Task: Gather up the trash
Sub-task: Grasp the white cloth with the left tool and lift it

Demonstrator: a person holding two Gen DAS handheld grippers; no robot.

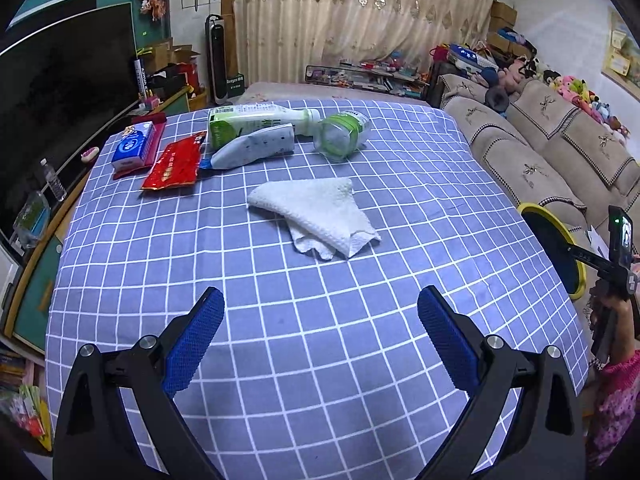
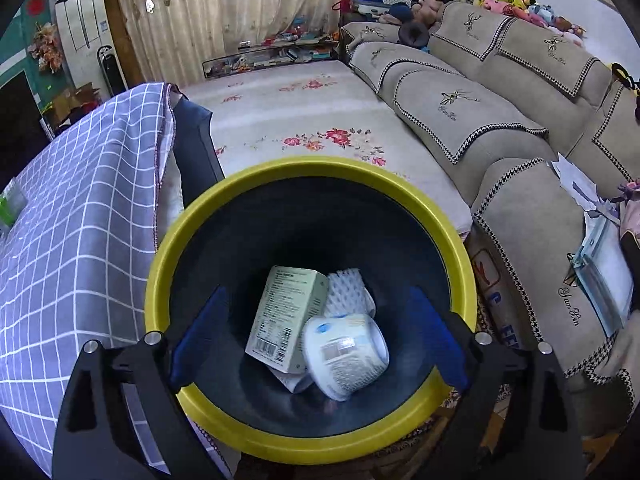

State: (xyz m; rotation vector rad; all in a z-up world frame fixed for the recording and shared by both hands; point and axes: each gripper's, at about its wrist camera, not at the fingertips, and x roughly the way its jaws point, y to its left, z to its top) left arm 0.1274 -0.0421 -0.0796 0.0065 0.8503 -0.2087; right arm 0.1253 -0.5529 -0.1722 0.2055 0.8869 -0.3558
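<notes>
Hovering my right gripper (image 2: 320, 336), jaws spread and empty, over the yellow-rimmed dark plastic bin (image 2: 256, 184); my left gripper (image 1: 320, 340) gapes empty above the blue checked tablecloth (image 1: 400, 184).

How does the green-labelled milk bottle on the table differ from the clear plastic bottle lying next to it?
The green-labelled white milk bottle is opaque and longer; the clear plastic bottle with a green band is see-through and shorter. The milk bottle lies partly behind a white pouch; the clear bottle lies unobstructed. Both lie on their sides on the checked tablecloth.
</notes>
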